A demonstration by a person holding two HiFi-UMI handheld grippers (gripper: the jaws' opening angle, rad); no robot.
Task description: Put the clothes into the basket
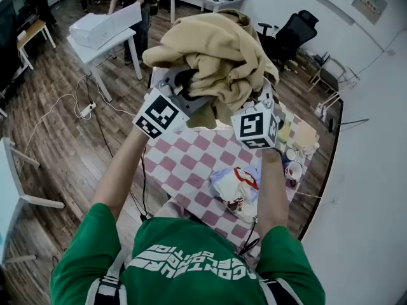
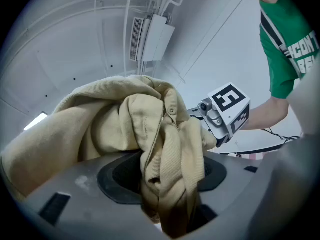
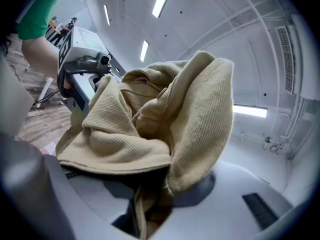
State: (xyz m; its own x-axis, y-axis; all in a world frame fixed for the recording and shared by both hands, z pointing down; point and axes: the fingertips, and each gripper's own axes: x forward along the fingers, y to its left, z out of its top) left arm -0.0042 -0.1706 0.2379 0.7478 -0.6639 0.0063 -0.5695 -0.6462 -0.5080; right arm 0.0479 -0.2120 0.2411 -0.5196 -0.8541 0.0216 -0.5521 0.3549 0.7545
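A tan ribbed garment (image 1: 213,49) is bunched up and held high above the table between both grippers. My left gripper (image 1: 186,88) is shut on one side of it, and folds of the cloth (image 2: 167,184) are wedged between its jaws. My right gripper (image 1: 254,100) is shut on the other side, where the fabric (image 3: 150,134) drapes over and hides its fingertips. Each gripper view shows the other one close by: the right gripper (image 2: 227,111) and the left gripper (image 3: 82,66). A second garment (image 1: 235,186), white with red and blue, lies on the table. No basket is in view.
The table (image 1: 184,164) below has a pink and white checked cloth. Cups (image 1: 294,168) and small items stand along its right edge. White desks (image 1: 102,33) and an office chair (image 1: 294,30) stand further back. Cables (image 1: 76,107) trail over the wooden floor at the left.
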